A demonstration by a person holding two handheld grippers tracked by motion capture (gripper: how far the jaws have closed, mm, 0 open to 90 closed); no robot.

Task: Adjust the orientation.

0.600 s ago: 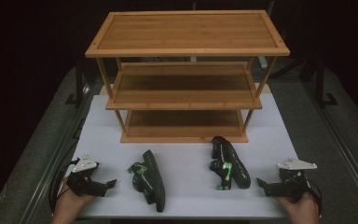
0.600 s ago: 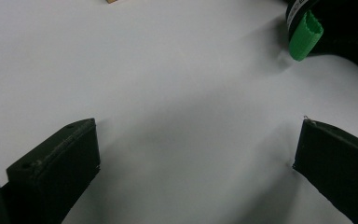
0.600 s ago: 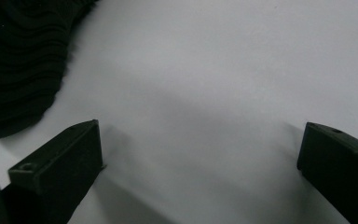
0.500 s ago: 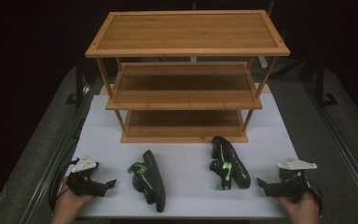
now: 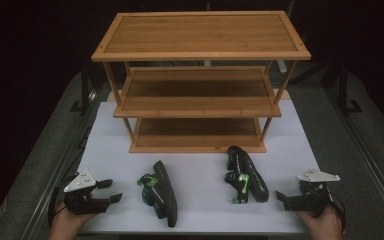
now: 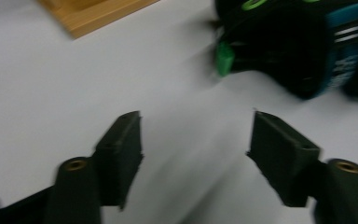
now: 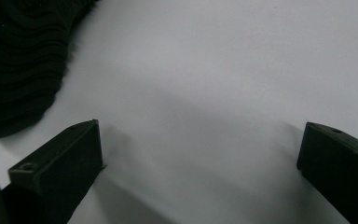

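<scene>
Two black sandals with green and teal trim lie on the white table point(image 5: 200, 175) in front of a three-tier bamboo shelf rack point(image 5: 200, 80). The left sandal point(image 5: 161, 192) rests on its side; the left gripper view shows it at the upper right point(image 6: 298, 46). The right sandal point(image 5: 246, 174) lies nearer the rack, and its ribbed black sole point(image 7: 18, 60) shows in the right gripper view. My left gripper point(image 5: 111, 191) sits open at the front left, pointing toward the left sandal. My right gripper point(image 5: 281, 197) sits open at the front right, beside the right sandal. Nothing is between either pair of jaws.
The rack's three shelves are bare. A corner of its wooden base point(image 6: 98, 14) shows in the left gripper view. Dark grey floor and metal rails point(image 5: 365, 145) flank the table on both sides.
</scene>
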